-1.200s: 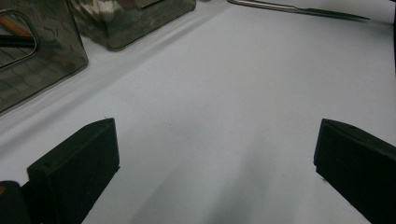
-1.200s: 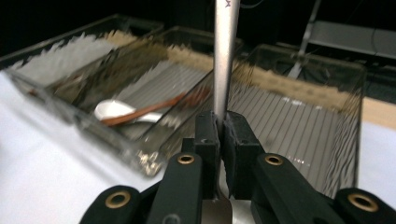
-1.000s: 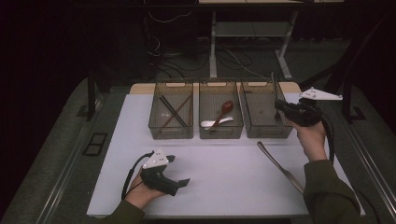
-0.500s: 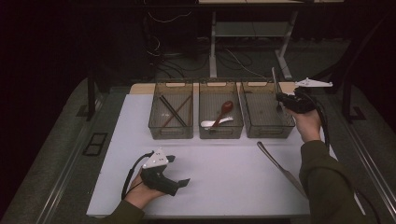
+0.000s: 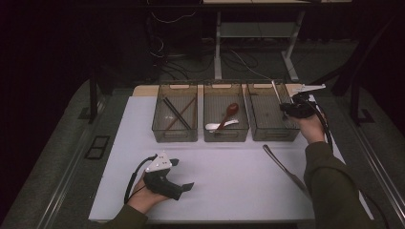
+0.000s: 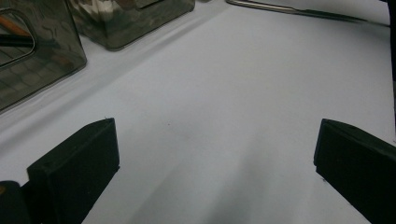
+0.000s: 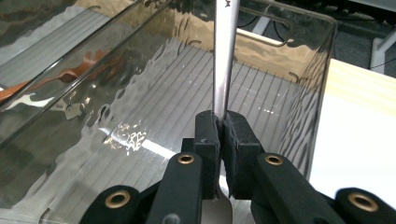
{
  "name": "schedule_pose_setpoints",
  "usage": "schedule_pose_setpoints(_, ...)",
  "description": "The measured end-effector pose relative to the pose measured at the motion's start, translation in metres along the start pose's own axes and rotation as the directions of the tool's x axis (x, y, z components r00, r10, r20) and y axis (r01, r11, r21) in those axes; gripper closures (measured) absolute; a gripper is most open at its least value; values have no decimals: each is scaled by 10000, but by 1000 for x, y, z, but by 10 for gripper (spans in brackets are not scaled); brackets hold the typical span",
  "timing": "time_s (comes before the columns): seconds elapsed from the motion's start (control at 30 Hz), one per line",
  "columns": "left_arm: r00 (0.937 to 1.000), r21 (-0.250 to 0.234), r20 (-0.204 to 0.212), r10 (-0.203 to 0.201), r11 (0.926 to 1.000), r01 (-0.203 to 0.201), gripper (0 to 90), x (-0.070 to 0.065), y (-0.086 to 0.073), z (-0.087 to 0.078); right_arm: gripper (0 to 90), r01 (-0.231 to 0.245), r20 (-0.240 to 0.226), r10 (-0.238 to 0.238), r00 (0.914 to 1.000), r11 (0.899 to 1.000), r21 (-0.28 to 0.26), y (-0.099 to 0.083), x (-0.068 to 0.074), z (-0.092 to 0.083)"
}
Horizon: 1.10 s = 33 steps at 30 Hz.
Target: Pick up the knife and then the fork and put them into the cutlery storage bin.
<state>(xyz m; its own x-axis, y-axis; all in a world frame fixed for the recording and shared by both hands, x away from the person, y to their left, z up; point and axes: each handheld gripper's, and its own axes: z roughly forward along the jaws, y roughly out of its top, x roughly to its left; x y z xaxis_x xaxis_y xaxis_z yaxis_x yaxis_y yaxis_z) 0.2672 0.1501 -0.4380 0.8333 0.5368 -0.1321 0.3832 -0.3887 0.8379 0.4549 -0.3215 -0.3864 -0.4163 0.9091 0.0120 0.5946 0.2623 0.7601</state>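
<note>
Three smoky clear bins stood in a row on the white mat. The left bin held dark chopsticks, the middle bin a brown spoon and a white spoon. Over the right bin, the right gripper was clamped on a metal utensil's handle. A knife lay on the mat nearby. The left gripper rested low, jaws spread apart, holding nothing.

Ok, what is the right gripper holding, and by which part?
The right gripper is shut on a metal utensil, gripping its flat handle partway along, above the rightmost bin.
</note>
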Motion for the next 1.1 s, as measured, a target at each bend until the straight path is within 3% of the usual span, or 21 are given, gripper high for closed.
schedule_pose_setpoints(0.07,10000,-5,-3,13,10000,-13,0,0,0,0,813,-79,-76,79,9999,10000,18,0,0,0)
schedule_pose_setpoints(0.13,10000,-17,-10,11,10000,-11,0,0,0,0,712,-304,-372,294,9989,9992,-256,0,-1,-2)
schedule_pose_setpoints(0.43,10000,2,-6,48,10000,-48,0,0,0,-1,508,-532,-1150,436,9924,9952,-823,2,2,-26)
schedule_pose_setpoints(0.53,10000,-5,-6,44,10000,-44,0,0,0,-1,476,-450,-1406,315,9896,9945,-942,0,5,-37)
schedule_pose_setpoints(0.87,10000,-27,17,83,10000,-83,0,1,0,-2,436,-22,-1621,-133,9867,9954,-953,-23,24,-66)
schedule_pose_setpoints(1.1,10000,-135,-27,7,9999,-7,0,5,-1,-4,423,344,-1856,-420,9817,9984,-442,-41,39,-78)
